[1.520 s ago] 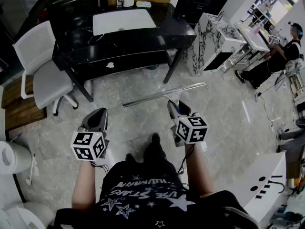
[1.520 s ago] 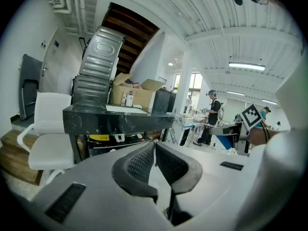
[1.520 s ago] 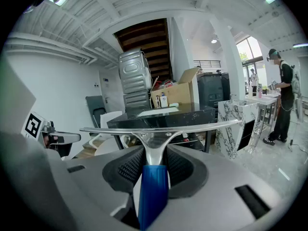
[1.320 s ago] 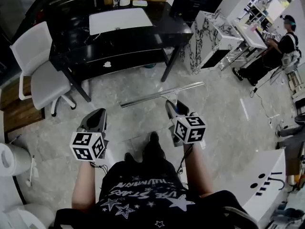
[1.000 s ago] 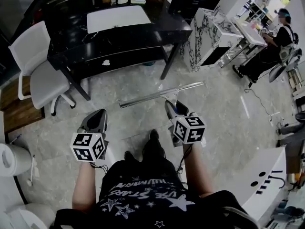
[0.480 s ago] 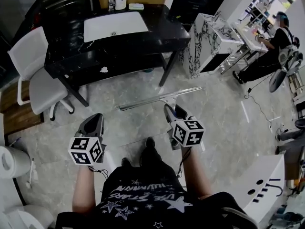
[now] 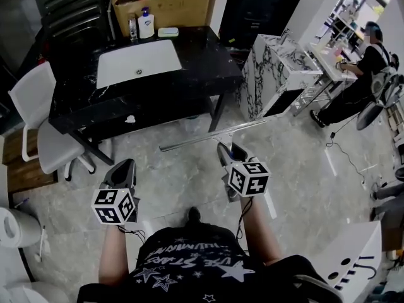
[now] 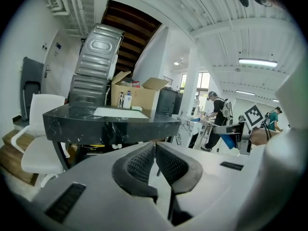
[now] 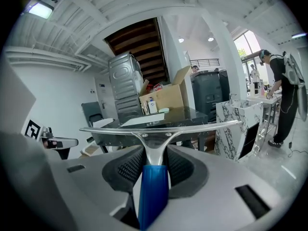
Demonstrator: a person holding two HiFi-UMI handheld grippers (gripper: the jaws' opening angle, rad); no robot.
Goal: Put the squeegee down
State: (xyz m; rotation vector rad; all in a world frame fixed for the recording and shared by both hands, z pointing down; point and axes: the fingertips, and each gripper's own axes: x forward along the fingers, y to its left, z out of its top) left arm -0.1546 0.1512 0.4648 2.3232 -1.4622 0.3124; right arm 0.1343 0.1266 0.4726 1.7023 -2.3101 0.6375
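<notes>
My right gripper (image 7: 225, 151) (image 9: 155, 154) is shut on the squeegee (image 9: 153, 148), clamping its metal neck just above the blue handle (image 9: 153, 190). The long silver blade (image 7: 211, 136) (image 9: 159, 126) lies level ahead of the jaws, in front of the black table (image 7: 158, 93) and below its top. My left gripper (image 7: 122, 173) (image 8: 155, 161) hangs at the left, shut with nothing between its ribbed pads.
A white basin (image 7: 137, 62), bottles (image 7: 146, 25) and a cardboard box (image 7: 161, 5) sit on or behind the black table. A white chair (image 7: 38, 125) stands at left, a marbled cabinet (image 7: 278, 62) at right. A person (image 7: 360, 74) works at the far right.
The view has shifted so the table and box show lower in frame. Both grippers keep their poses, the right still gripping the squeegee with the blade nearer the table.
</notes>
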